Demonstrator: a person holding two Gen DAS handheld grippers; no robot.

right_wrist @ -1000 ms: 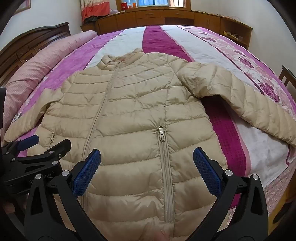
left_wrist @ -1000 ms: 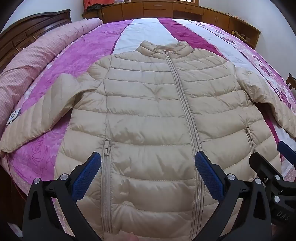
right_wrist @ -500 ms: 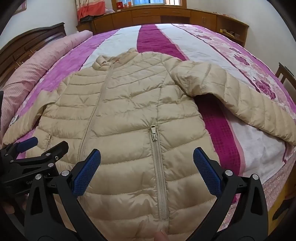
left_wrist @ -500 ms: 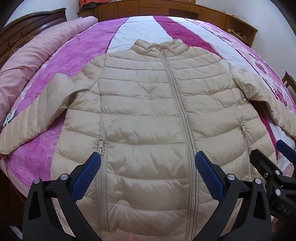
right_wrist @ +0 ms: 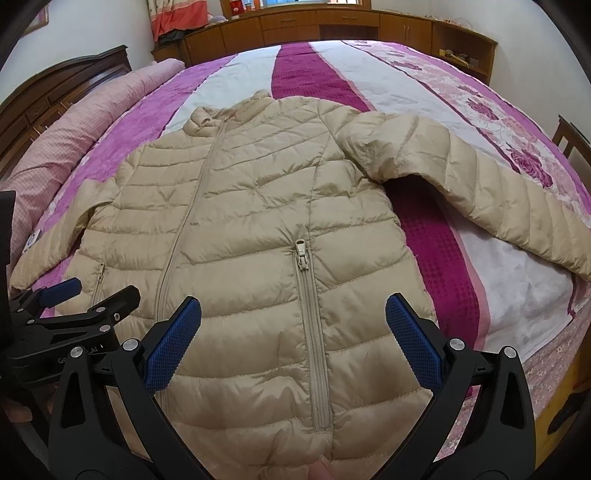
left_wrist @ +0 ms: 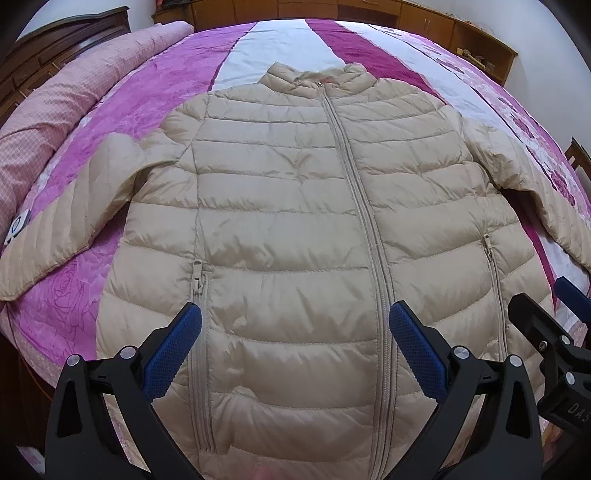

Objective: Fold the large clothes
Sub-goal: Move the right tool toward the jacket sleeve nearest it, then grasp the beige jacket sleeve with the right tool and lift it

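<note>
Beige puffer jacket (left_wrist: pixel 295 221) lies flat, front up, zipped to the collar (left_wrist: pixel 317 75), on a bed w/ pink-magenta-white striped quilt (left_wrist: pixel 273 40); collar points to the far side, hem (right_wrist: pixel 258 435) sits at the near bed edge, just below both tools. Left sleeve (left_wrist: pixel 62 229) spreads out and down toward the near-left bed edge, cuff close to the quilt's border; right sleeve (right_wrist: pixel 480 192) angles out over the white and floral stripes, cuff near the right edge. Left gripper (left_wrist: pixel 295 328): fingers (left_wrist: pixel 173 347) spread wide apart, holding nothing, poised over the lower front, straddling the left pocket zip (left_wrist: pixel 199 284) and the centre zip (left_wrist: pixel 369 236). Right gripper (right_wrist: pixel 293 321): fingers (right_wrist: pixel 413 343) likewise parted and empty, framing the right pocket zip (right_wrist: pixel 303 258) over the hem area. Whether either tool touches the fabric cannot be told. The two tools sit side by side, each visible at the margin of the other's view. Free quilt surface: broad band beyond the collar, strip between the right sleeve and jacket body, narrower strip beside the left flank. A rolled pink duvet (left_wrist: pixel 55 99) bounds the left side along a dark wood headboard (right_wrist: pixel 66 85); low wood cabinets (right_wrist: pixel 332 26) line the far wall; a chair back (right_wrist: pixel 570 140) stands off the right edge.
</note>
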